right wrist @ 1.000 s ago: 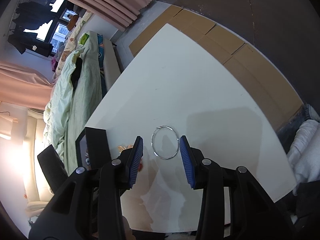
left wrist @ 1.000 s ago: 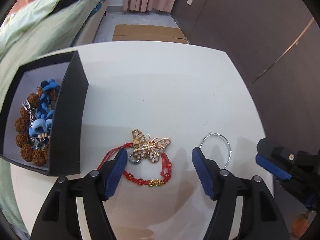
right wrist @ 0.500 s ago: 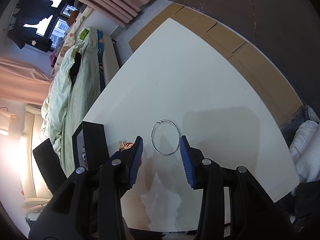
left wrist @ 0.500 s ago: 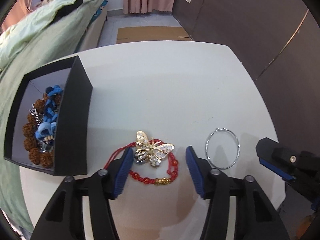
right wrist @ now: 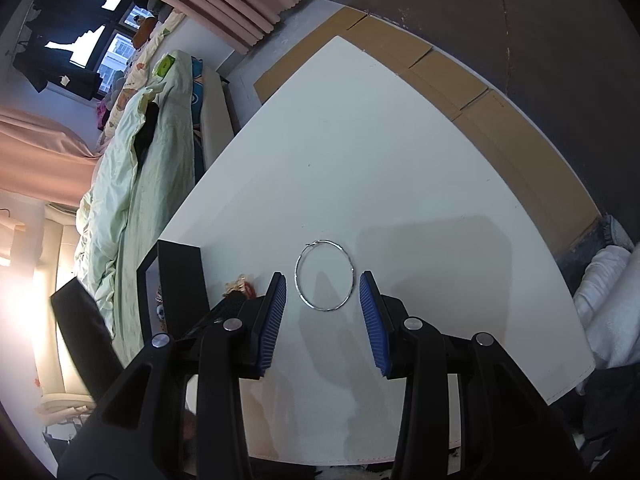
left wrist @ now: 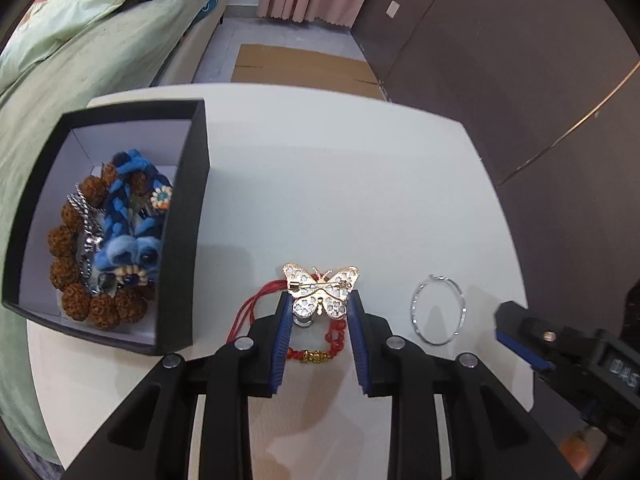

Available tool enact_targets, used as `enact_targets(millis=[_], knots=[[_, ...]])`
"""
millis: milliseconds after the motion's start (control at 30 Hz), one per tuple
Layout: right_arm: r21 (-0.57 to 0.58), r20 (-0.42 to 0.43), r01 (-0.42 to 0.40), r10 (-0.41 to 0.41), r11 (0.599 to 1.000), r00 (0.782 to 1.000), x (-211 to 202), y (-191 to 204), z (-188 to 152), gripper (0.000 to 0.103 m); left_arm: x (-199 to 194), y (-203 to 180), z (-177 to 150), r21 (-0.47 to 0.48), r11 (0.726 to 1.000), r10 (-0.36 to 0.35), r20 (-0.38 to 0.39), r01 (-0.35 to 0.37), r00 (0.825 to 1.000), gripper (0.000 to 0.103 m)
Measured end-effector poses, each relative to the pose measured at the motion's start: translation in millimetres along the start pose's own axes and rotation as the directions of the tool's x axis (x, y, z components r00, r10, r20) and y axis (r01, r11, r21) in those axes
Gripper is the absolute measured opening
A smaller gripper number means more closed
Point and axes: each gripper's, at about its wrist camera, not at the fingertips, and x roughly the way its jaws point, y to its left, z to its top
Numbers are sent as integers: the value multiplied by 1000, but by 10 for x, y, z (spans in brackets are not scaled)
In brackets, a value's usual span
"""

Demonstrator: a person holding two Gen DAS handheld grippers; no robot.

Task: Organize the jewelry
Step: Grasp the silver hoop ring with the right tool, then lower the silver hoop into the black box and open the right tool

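My left gripper (left wrist: 319,308) is shut on a gold butterfly brooch (left wrist: 320,290) and holds it up, its pin side toward the camera. A red beaded bracelet (left wrist: 320,350) lies on the white table (left wrist: 340,184) under it. A black box (left wrist: 188,216) at the left holds brown bead, blue yarn and silver chain pieces. A silver hoop (left wrist: 439,309) lies to the right. My right gripper (right wrist: 323,300) is open, its fingers either side of the hoop (right wrist: 325,276), just behind it.
A bed with a green cover (left wrist: 80,32) runs along the left of the table. Cardboard sheets (left wrist: 304,65) lie on the floor beyond the far edge. A dark wall (left wrist: 520,60) stands at the right. The box's black lid (right wrist: 80,332) stands left of the box.
My left gripper closed on the butterfly brooch and lifted it off the red bracelet. The right gripper stayed open by the hoop, nearly still.
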Motion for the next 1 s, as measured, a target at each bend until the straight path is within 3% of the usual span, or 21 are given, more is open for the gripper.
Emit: enact_targets(millis=[333, 500, 633, 700, 733, 800, 1000], knots=[[-66, -19, 105, -106, 992, 994, 264, 113, 41, 40, -451, -67, 36, 13, 995, -104, 60, 104, 993, 25], [-187, 14, 216, -217, 958, 976, 408, 289, 20, 38, -677, 4, 49, 14, 993, -122, 103, 121, 987, 25], [-285, 73, 338, -331, 897, 941, 488, 424, -76, 25, -817, 122, 73, -2, 992, -125, 130, 127, 983, 25], [-325, 109, 405, -392, 854, 914, 519, 455, -124, 8, -866, 184, 75, -12, 992, -124, 141, 127, 982, 25], [-333, 116, 416, -401, 846, 909, 521, 454, -135, 5, -892, 217, 74, -18, 992, -120, 146, 124, 982, 25], [-341, 117, 414, -399, 844, 910, 520, 445, -146, 4, -936, 288, 77, -28, 992, -119, 154, 124, 981, 25], [-318, 144, 339, -308, 886, 940, 277, 454, -153, 3, -1084, 577, 92, -73, 990, -109, 180, 124, 978, 26]])
